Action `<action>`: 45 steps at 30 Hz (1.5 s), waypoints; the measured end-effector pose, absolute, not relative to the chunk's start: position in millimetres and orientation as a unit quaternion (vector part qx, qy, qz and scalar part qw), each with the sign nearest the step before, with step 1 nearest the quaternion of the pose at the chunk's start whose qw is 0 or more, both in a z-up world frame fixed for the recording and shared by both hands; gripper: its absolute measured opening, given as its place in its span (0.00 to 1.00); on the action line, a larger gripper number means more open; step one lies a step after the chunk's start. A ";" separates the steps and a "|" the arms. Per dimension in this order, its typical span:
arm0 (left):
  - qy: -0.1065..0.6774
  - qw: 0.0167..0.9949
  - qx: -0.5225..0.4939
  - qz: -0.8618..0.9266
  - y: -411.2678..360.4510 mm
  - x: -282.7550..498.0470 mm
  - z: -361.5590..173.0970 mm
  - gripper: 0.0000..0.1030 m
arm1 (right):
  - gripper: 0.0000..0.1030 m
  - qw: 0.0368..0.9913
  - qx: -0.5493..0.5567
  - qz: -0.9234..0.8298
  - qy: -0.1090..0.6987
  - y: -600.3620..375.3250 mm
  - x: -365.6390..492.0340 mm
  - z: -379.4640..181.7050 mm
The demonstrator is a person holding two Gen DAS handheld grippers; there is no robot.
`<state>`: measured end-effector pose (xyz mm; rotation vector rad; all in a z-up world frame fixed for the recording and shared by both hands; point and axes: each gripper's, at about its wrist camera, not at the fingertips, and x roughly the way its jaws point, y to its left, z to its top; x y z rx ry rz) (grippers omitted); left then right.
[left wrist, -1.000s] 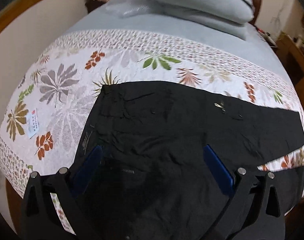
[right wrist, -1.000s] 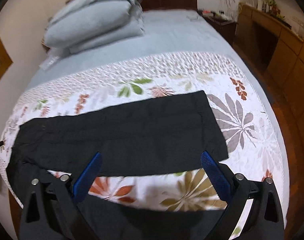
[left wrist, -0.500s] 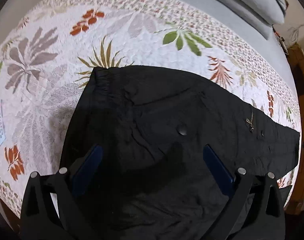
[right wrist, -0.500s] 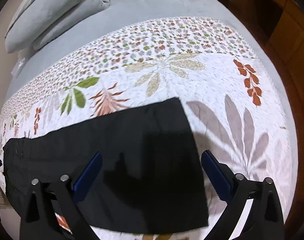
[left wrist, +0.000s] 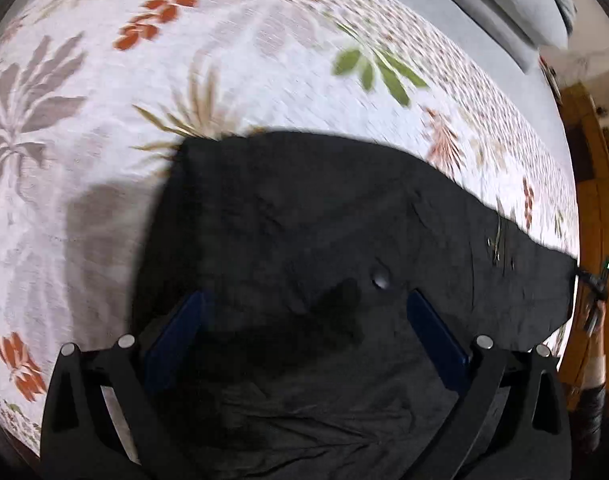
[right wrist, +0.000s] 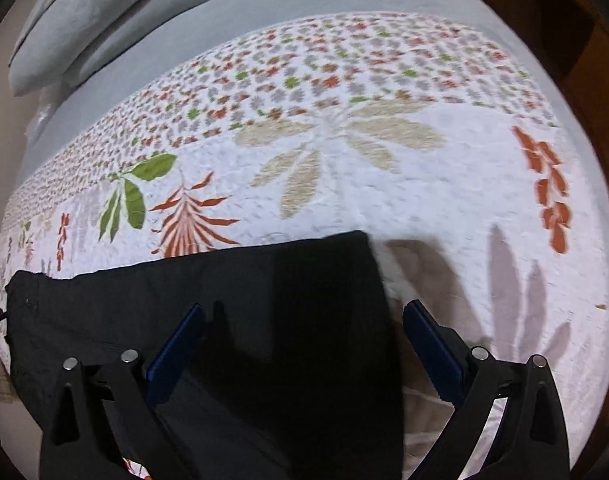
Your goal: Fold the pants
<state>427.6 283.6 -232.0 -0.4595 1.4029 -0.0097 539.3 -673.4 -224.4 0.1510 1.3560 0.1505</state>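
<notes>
Black pants [left wrist: 304,220] lie spread flat on a floral quilt. In the left wrist view I see their waist end, with a silver snap button [left wrist: 380,279] and a zipper pull [left wrist: 497,240]. My left gripper [left wrist: 304,310] hovers open just over the fabric near the button. In the right wrist view a pant leg [right wrist: 232,308] ends in a straight hem at its right. My right gripper [right wrist: 302,322] stands open low over that hem end, left pad over the cloth, right pad over bare quilt. Neither holds anything.
The white quilt [right wrist: 384,184] with leaf prints covers the bed's near part; grey sheet and stacked grey pillows [right wrist: 104,8] lie beyond. Wooden furniture [left wrist: 596,208] flanks the bed's right side. The right gripper [left wrist: 596,280] shows at the left view's far right edge.
Both grippers have dropped closer to the pants and tilted down, so the fabric fills more of each view. Their jaws stay apart, and the pants have not moved.
</notes>
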 end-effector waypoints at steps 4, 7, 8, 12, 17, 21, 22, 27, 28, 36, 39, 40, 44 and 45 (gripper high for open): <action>0.653 0.712 -0.257 0.008 308.8 433.9 -239.1 0.98 | 0.97 0.771 0.028 0.057 0.633 -658.6 545.1 -237.2; 0.659 0.709 -0.249 0.025 320.5 433.7 -243.3 0.98 | 0.97 0.776 0.022 0.056 0.627 -655.2 547.4 -239.6; 0.661 0.709 -0.244 0.034 323.0 433.2 -244.1 0.98 | 0.97 0.776 0.025 0.057 0.628 -655.9 548.1 -239.9; 0.671 0.699 -0.242 0.047 332.8 431.8 -251.0 0.98 | 0.97 0.773 0.027 0.062 0.631 -655.3 549.9 -239.9; 0.703 0.677 -0.217 0.002 308.7 444.9 -266.5 0.98 | 0.97 0.782 0.015 0.070 0.620 -656.6 543.8 -238.6; 0.708 0.672 -0.217 -0.008 304.5 449.1 -269.1 0.98 | 0.96 0.786 0.010 0.078 0.613 -654.2 546.6 -240.1; 0.707 0.671 -0.224 -0.008 306.3 449.3 -268.0 0.98 | 0.96 0.786 0.011 0.079 0.613 -654.5 546.8 -240.7; 0.689 0.676 -0.253 -0.061 301.5 447.0 -254.8 0.97 | 0.97 0.781 -0.003 0.080 0.620 -653.4 545.8 -242.8; 0.695 0.674 -0.242 -0.062 297.0 447.4 -255.4 0.97 | 0.97 0.779 -0.005 0.081 0.621 -651.9 546.5 -243.5; 0.692 0.682 -0.230 -0.062 289.5 448.8 -256.1 0.97 | 0.61 0.801 -0.012 0.078 0.594 -658.9 535.4 -230.5; 0.687 0.688 -0.227 -0.060 283.9 451.3 -256.4 0.97 | 0.30 0.811 -0.011 0.068 0.581 -668.4 530.1 -221.4; 0.685 0.690 -0.227 -0.062 284.5 450.5 -255.6 0.97 | 0.23 0.815 -0.012 0.069 0.576 -669.8 528.1 -218.2; 0.679 0.701 -0.209 -0.066 274.7 449.8 -253.9 0.97 | 0.14 0.823 -0.057 0.074 0.561 -660.6 519.8 -208.5; 0.675 0.706 -0.203 -0.067 272.7 448.9 -253.1 0.97 | 0.13 0.824 -0.066 0.074 0.557 -658.0 517.6 -206.4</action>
